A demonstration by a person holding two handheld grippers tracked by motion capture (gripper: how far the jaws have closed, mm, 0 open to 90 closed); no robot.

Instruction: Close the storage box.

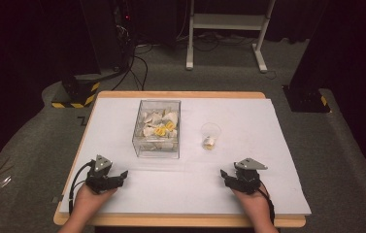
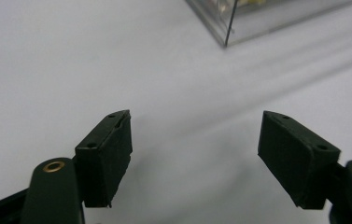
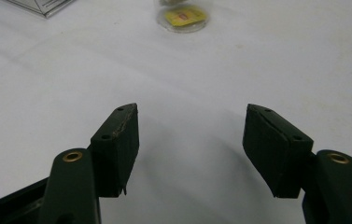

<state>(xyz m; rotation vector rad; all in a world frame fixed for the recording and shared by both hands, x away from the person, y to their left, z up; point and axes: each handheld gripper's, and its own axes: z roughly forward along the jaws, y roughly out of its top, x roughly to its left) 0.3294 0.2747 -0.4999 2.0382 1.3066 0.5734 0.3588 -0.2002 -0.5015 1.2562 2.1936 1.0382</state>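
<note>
One clear box (image 1: 156, 128) at centre, one cup (image 1: 210, 135) right of it; left gripper (image 1: 122, 175) and right gripper (image 1: 224, 174), both released, sit near the table (image 1: 277, 145) bottom edge with bare room between.

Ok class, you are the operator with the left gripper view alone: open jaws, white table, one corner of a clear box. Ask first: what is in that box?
Observer: The clear box holds pale crumpled pieces and a few yellow ones.
Operator: Anything beside it?
Observer: A clear cup stands apart on its right, with something yellow at its bottom.
Operator: And the other hand?
Observer: The right gripper is open, nothing between its jaws, pointing toward the cup.
</note>
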